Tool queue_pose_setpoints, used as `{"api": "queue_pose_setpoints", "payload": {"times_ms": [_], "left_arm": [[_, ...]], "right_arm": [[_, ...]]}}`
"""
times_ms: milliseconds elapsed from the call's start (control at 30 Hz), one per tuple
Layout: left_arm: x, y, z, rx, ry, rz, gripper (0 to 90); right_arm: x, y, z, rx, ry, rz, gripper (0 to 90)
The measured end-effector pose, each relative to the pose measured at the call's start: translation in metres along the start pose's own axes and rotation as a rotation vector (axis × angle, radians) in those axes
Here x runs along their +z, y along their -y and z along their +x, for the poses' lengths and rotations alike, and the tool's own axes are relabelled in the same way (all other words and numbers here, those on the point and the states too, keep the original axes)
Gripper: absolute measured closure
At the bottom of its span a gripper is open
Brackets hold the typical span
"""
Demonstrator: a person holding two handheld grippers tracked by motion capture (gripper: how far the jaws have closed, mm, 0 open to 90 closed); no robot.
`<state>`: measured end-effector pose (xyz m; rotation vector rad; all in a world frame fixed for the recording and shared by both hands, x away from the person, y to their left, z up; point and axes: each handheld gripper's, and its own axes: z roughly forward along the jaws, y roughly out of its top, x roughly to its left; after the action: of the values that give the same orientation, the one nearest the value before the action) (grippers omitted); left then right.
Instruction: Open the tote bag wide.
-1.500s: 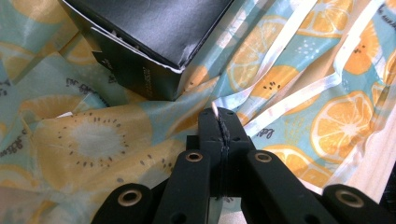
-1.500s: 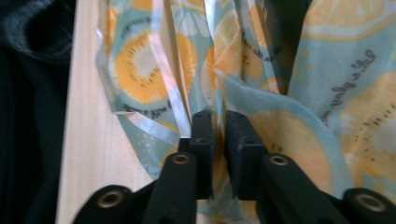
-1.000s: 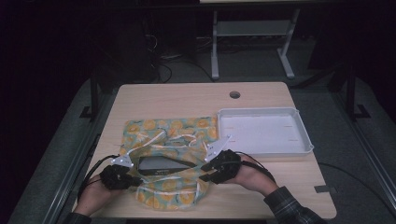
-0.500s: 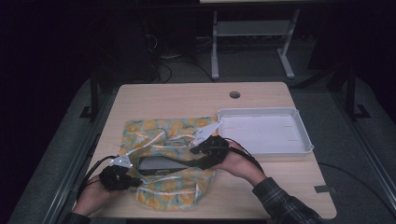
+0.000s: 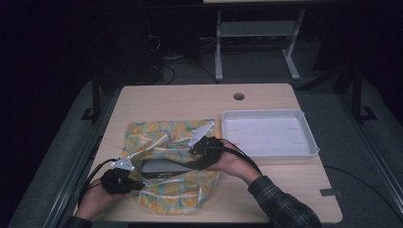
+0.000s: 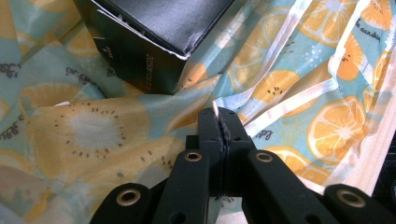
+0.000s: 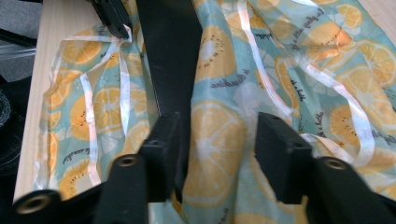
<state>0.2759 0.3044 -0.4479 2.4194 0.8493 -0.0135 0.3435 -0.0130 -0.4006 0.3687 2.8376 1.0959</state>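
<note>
A fruit-print cloth (image 5: 161, 135) with white ribbons is spread on the table, and a black box (image 5: 164, 167) lies on it. At the cloth's near-left corner my left gripper (image 5: 135, 184) is shut, and in the left gripper view a white cloth edge (image 6: 215, 108) is pinched between its jaws (image 6: 219, 126), close to the box (image 6: 154, 37). My right gripper (image 5: 192, 161) hovers at the box's right end. Its jaws have just been opening; they (image 7: 219, 144) stand apart over loose cloth (image 7: 219, 140), the left one beside the box (image 7: 170, 56), and the pads press on nothing.
A white tray (image 5: 304, 142) stands to the right of the cloth, close behind my right hand. The wooden table (image 5: 190, 102) has a round cable hole (image 5: 238, 96) at the back. Table legs and cables are on the dark floor beyond.
My right gripper has moved left and farther from the near edge, from the cloth's right side to the box's right end, and its jaws stand wider. The left gripper has stayed put.
</note>
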Motion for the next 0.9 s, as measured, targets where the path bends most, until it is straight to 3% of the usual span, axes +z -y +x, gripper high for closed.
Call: {"api": "queue_pose_setpoints", "payload": {"times_ms": [267,500,900], "left_arm": [[0.0,0.0,0.0,-0.005,0.0,0.0,88.8],[0.0,0.0,0.0,0.002,-0.001,0.001,88.8],[0.0,0.0,0.0,0.0,-0.002,0.004,88.9]], "right_arm": [[0.004,0.002,-0.001,-0.01,0.005,0.019,65.2],[0.003,0.002,-0.002,-0.017,-0.002,0.018,88.0],[-0.01,0.0,-0.006,-0.039,0.014,-0.023,89.3]]}}
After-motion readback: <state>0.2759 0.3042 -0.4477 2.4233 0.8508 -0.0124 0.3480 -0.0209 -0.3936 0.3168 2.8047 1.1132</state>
